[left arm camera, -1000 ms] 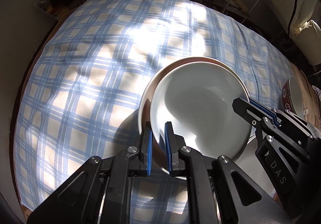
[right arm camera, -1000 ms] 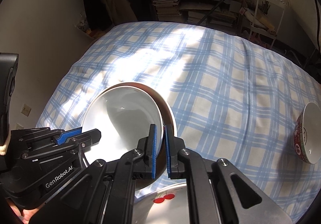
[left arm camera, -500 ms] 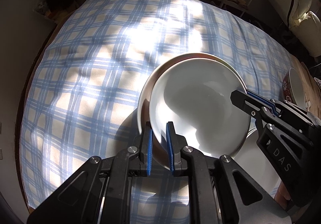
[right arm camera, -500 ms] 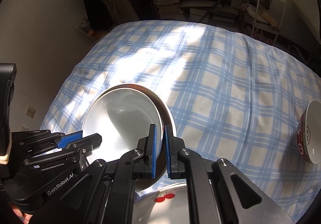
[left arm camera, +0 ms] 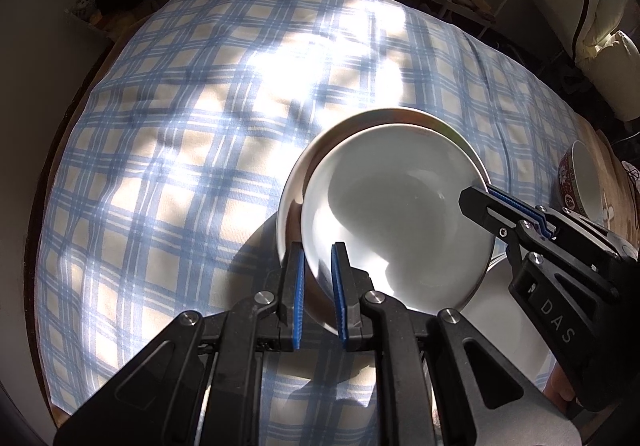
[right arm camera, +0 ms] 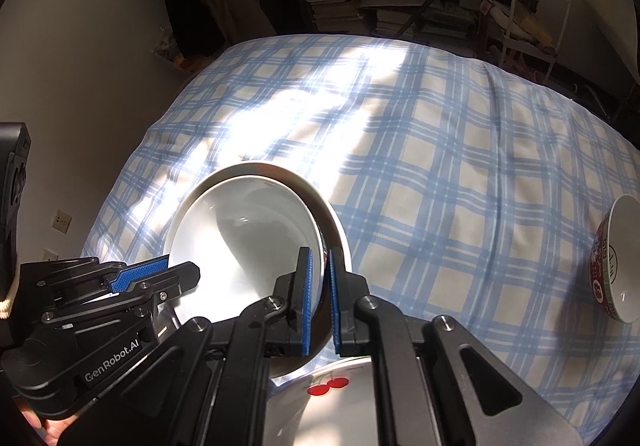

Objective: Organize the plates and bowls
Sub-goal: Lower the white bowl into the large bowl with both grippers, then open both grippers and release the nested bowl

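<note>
- Broadly, I find little change over the last second: the white bowl (left arm camera: pixel 396 214) sits nested inside a second bowl (left arm camera: pixel 292 206) with a brown outer wall, centre-right in the left wrist view, exactly as in the earlier frames. Only the framing drifts slightly.
- Judgement: the pair is being carried as one stack, apparently clear of the checked cloth (left arm camera: pixel 180 150) given the shadow beneath; the stacking step looks done, placement not yet.
- Left gripper (left arm camera: pixel 319 300): jaws narrowly apart, straddling the near rim of the stacked bowls at lower centre. I cannot confirm that both pads press; the gap is a little wider than the rim appears.
- Right gripper (right arm camera: pixel 319 304): jaws almost closed, pinching the bowls' rim at lower centre of its own view; it reads as a firm hold.
- Below the stack, a white plate with a cherry motif (right arm camera: pixel 332 390) lies at the bottom edge.
- At the far right, a red patterned bowl (right arm camera: pixel 618 266) rests apart on the cloth, unhandled.
</note>
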Motion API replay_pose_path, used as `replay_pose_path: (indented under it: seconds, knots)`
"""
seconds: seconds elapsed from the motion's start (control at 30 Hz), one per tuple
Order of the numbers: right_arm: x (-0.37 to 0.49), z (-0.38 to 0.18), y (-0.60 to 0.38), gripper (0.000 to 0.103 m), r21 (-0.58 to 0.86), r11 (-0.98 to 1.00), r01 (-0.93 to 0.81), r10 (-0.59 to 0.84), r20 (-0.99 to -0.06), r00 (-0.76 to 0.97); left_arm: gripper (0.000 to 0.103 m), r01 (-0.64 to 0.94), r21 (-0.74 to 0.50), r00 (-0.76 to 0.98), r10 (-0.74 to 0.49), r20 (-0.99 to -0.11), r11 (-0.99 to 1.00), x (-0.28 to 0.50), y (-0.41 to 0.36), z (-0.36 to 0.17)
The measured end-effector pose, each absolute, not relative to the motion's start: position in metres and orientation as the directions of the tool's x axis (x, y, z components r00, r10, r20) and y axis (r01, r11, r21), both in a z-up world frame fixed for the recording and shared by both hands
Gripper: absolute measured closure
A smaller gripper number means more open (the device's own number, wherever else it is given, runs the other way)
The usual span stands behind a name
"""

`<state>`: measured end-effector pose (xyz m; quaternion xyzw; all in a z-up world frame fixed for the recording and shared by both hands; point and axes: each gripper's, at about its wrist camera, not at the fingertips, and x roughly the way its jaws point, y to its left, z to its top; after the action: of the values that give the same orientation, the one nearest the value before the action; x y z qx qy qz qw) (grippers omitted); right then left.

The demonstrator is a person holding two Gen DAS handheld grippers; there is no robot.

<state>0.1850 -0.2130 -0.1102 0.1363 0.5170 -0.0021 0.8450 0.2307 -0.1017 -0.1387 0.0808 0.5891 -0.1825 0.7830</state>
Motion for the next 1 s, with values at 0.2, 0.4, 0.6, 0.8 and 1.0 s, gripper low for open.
replay_pose_path:
  seconds: [0.2, 0.4, 0.6, 0.8, 1.0]
  knots:
    - [0.178, -0.107, -0.222, 0.094, 0.293, 0.943, 0.158, 0.188, -0.861, 0.473, 0.089, 0.402, -0.055, 0.26, -0.172, -0.95, 0.914, 0.223, -0.103, -0.136]
    - [0.174, -0.109, -0.228, 0.094, 0.34, 0.925, 0.171, 0.224, -0.85, 0.476, 0.089, 0.407, -0.046, 0.274, -0.17, -0.946, 0.912, 0.218, -0.103, -0.132]
    - [0.171, -0.1, -0.231, 0.093, 0.338, 0.925, 0.172, 0.213, -0.839, 0.501, 0.088, 0.404, -0.017, 0.317, -0.158, -0.935, 0.915, 0.216, -0.1, -0.124]
    - [0.166, -0.093, -0.237, 0.092, 0.339, 0.922, 0.187, 0.204, -0.835, 0.51, 0.088, 0.384, -0.013, 0.323, -0.147, -0.935, 0.923, 0.216, -0.095, -0.122]
    - [0.16, -0.077, -0.24, 0.057, 0.307, 0.93, 0.202, 0.166, -0.841, 0.515, 0.079, 0.371, -0.024, 0.334, -0.158, -0.929, 0.928, 0.215, -0.092, -0.11]
